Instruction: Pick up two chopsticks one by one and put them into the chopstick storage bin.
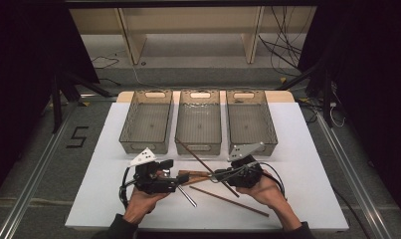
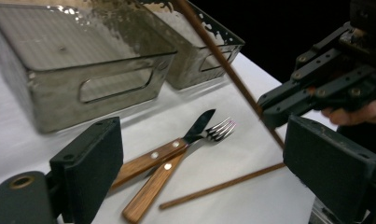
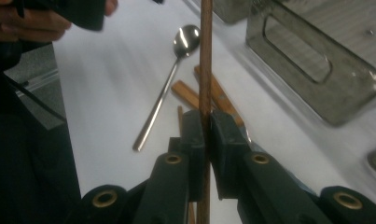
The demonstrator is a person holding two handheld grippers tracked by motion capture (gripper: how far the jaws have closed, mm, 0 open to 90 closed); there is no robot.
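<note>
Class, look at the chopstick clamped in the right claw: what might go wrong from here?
1. The right claw pinches the held chopstick low on its length, so the long free end may swing or slip.
2. Its tip rises near the middle bin and could knock the rim.

Three bins (image 1: 198,140) wall the far side; cutlery (image 2: 176,154) litters the near middle.

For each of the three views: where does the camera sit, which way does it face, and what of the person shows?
High view: above the near table edge, facing forward and down on three bins; both forearms show.
Left gripper view: on the left gripper, jaws open, facing knife and fork.
Right gripper view: on the right gripper, clamping a chopstick, spoon beyond.
Shared: the held chopstick.
</note>
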